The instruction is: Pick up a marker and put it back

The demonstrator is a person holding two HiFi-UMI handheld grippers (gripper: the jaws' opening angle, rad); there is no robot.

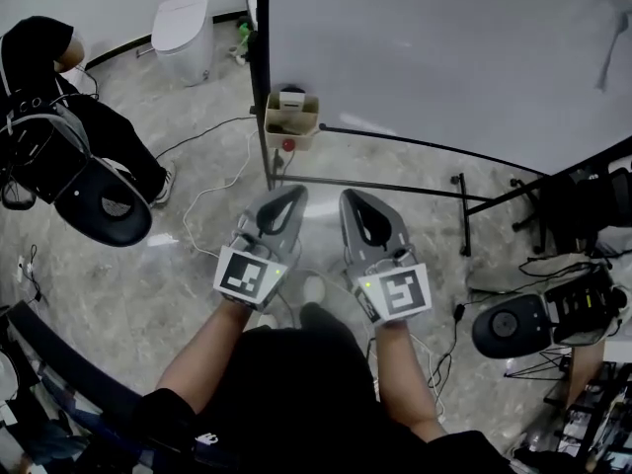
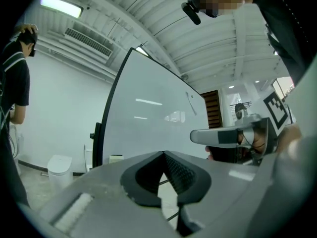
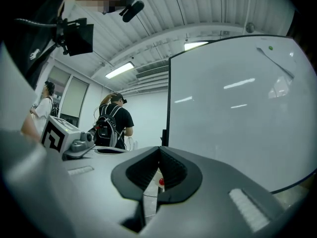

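Note:
A small beige box [image 1: 291, 118] hangs at the lower left corner of the whiteboard [image 1: 444, 57], with a red knob [image 1: 287, 145] under it. I cannot make out a marker in it. My left gripper [image 1: 295, 194] and right gripper [image 1: 349, 197] are held side by side over the floor, pointing at the board's foot. In the left gripper view the left gripper [image 2: 163, 153] is shut, with nothing between its jaws. The right gripper [image 3: 159, 150] is shut too and holds nothing. The red knob [image 3: 161, 182] shows through the gap below its tips.
The board's black stand legs [image 1: 395, 186] run across the floor ahead. White cables [image 1: 212, 191] lie near them. A person sits on a black chair [image 1: 99, 200] at the left, by a white bin [image 1: 183, 33]. Black equipment [image 1: 523, 324] stands at the right. Another person with a backpack [image 3: 110, 125] stands further off.

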